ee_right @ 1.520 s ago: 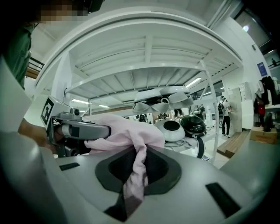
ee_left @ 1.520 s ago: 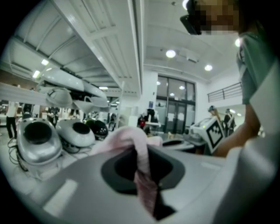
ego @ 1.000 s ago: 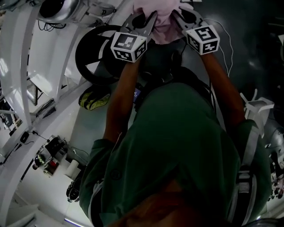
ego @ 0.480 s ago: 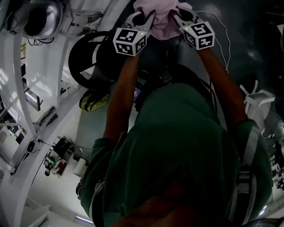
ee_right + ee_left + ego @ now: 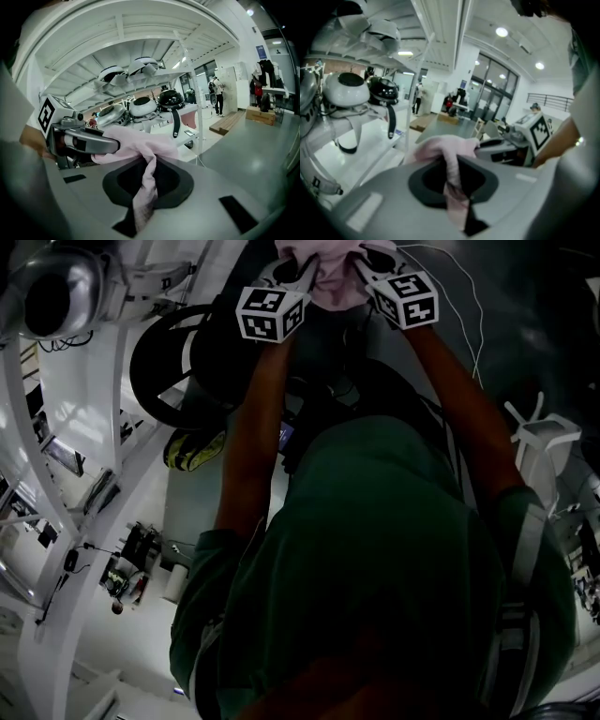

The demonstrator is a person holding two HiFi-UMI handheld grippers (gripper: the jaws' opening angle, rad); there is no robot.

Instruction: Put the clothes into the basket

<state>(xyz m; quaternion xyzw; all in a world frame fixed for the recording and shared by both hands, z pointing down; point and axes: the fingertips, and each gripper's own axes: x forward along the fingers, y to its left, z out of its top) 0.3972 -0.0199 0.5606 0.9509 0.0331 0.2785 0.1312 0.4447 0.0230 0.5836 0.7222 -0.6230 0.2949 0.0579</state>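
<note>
A pale pink garment [image 5: 330, 279] hangs bunched between my two grippers at the top edge of the head view. My left gripper [image 5: 302, 270] is shut on its left part, my right gripper [image 5: 360, 261] on its right part, the marker cubes close together. In the left gripper view the pink garment [image 5: 449, 154] runs down into the pinch of my left gripper [image 5: 457, 190], with the right gripper's fingers [image 5: 499, 144] beside it. In the right gripper view the pink garment [image 5: 140, 147] is clamped in my right gripper [image 5: 143, 194]. A black round-rimmed basket [image 5: 155, 381] lies lower left of the grippers.
White shelving [image 5: 154, 75] carrying helmets [image 5: 347, 89] stands on the left. A yellow-green thing [image 5: 194, 448] lies on the floor beside my arm. A white stand [image 5: 539, 437] is at the right, and a thin cable [image 5: 479, 324] crosses the dark floor. People stand far off by glass doors.
Both grippers with the pink garment have shifted toward the top edge of the head view and drawn a little closer together. The black basket has slid left in the picture.
</note>
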